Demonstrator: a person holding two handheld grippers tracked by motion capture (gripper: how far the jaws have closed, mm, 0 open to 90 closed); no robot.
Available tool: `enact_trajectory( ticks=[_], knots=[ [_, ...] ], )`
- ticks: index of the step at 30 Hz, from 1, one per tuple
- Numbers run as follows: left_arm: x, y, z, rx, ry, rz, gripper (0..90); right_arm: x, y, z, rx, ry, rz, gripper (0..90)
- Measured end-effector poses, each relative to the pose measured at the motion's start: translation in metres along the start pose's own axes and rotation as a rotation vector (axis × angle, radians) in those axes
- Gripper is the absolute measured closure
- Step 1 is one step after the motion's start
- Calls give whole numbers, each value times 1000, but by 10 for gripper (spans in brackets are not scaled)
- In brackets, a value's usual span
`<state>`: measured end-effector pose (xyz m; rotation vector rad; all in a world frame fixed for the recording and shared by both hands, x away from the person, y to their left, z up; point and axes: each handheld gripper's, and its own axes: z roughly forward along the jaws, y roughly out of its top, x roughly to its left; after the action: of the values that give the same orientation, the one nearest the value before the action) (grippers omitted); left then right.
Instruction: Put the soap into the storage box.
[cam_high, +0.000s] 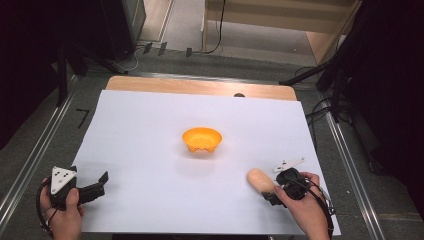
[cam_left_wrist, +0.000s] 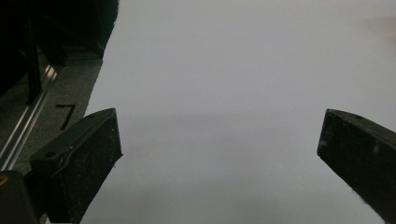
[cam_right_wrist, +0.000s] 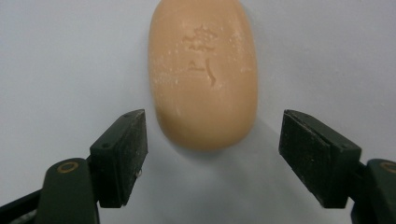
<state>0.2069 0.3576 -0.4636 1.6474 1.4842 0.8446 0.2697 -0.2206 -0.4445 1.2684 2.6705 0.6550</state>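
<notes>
Between open right tongs (cam_right_wrist: 212, 156): soap (cam_right_wrist: 203, 70).

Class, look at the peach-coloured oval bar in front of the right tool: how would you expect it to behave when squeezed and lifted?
The bar looks like soap: probably rigid, since its stamped marks stay crisp. Its smooth, rounded sides suggest it may slip or squirt out from between the right tool's open jaws if squeezed off-centre. Lying flat on the white sheet, it seems likelier to slide than roll when pushed.

Matt embossed soap (cam_right_wrist: 203, 74), smooth white paper (cam_high: 150, 135)
</notes>
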Motion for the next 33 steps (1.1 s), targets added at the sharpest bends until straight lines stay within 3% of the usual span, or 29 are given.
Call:
enact_trajectory(
  ticks=[17,19,27,33],
  knots=[
    [0,1,1,15,1,-4,1,10,26,26,70,-15,-12,249],
    [0,1,1,16,3,-2,1,11,29,27,68,-34,-28,313],
    [0,1,2,21,-3,7,1,8,28,28,61,-22,-65,318],
    [0,1,2,23,-8,6,1,9,24,28,37,-35,-41,318]
  ],
)
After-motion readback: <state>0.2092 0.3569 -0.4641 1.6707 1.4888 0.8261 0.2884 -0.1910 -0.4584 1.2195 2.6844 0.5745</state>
